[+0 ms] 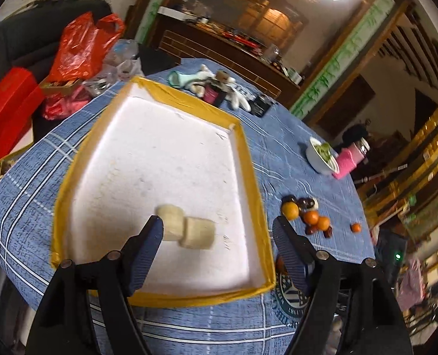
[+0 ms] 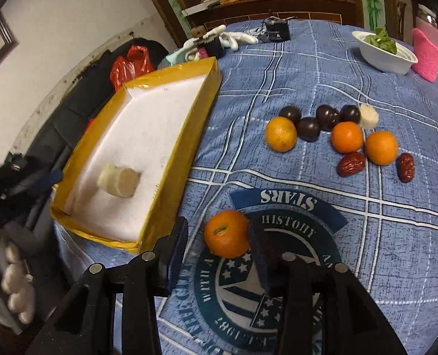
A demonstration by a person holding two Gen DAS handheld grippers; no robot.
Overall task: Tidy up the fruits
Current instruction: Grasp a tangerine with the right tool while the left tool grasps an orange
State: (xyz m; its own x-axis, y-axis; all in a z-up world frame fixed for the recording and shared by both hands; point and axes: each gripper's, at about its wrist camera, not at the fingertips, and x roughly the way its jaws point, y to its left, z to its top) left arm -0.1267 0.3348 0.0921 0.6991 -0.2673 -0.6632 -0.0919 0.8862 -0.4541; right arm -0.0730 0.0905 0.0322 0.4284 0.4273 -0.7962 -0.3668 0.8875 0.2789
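A white foam tray with a yellow taped rim (image 1: 254, 177) (image 2: 171, 177) lies on the blue checked tablecloth. Two pale banana pieces (image 1: 186, 232) (image 2: 118, 180) lie side by side in it. My left gripper (image 1: 219, 230) hangs open over the tray's near part, above the banana pieces and holding nothing. My right gripper (image 2: 219, 247) is open around an orange (image 2: 226, 233) on the cloth beside the tray. Its right finger (image 2: 260, 254) touches the orange and its left finger (image 2: 179, 245) stands apart. More oranges (image 2: 346, 137), dark round fruits (image 2: 308, 129), red dates (image 2: 351, 164) and a banana piece (image 2: 369, 116) lie loose further out.
A white bowl of greens (image 2: 396, 59) (image 1: 319, 159) and a pink cloth (image 2: 426, 56) sit at the far right. White gloves and small black items (image 1: 216, 88) clutter the far edge. Red plastic bags (image 1: 80, 47) lie beyond the tray. A gloved hand (image 2: 12, 284) shows at lower left.
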